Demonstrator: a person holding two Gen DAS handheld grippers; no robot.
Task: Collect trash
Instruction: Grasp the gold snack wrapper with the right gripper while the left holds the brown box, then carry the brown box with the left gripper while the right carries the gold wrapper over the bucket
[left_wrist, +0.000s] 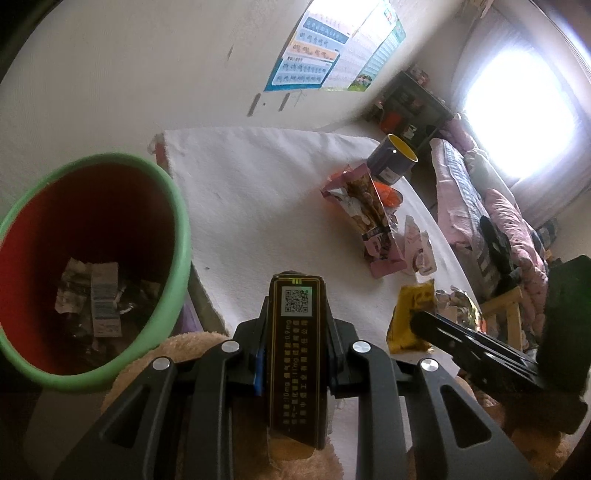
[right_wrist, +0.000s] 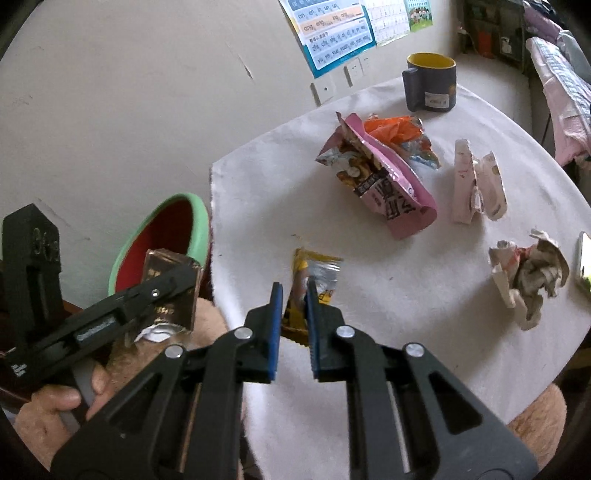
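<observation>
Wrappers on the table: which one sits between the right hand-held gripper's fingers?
The yellow wrapper; the pink bag and white wrapper lie farther off.

A bright curtained window (left_wrist: 517, 110) lights cream walls (left_wrist: 129, 74), a chart poster (left_wrist: 332, 48) and dark shelves (left_wrist: 413, 107).

Pinyin "ang eng ing ong" on wall poster (right_wrist: 332, 33); QR code on dark box (left_wrist: 296, 301)

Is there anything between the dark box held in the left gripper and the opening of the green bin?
Nothing visible stands in the way. The left gripper is shut on the dark box, and the green bin stands open just to its left, with only air between box and rim.
</observation>
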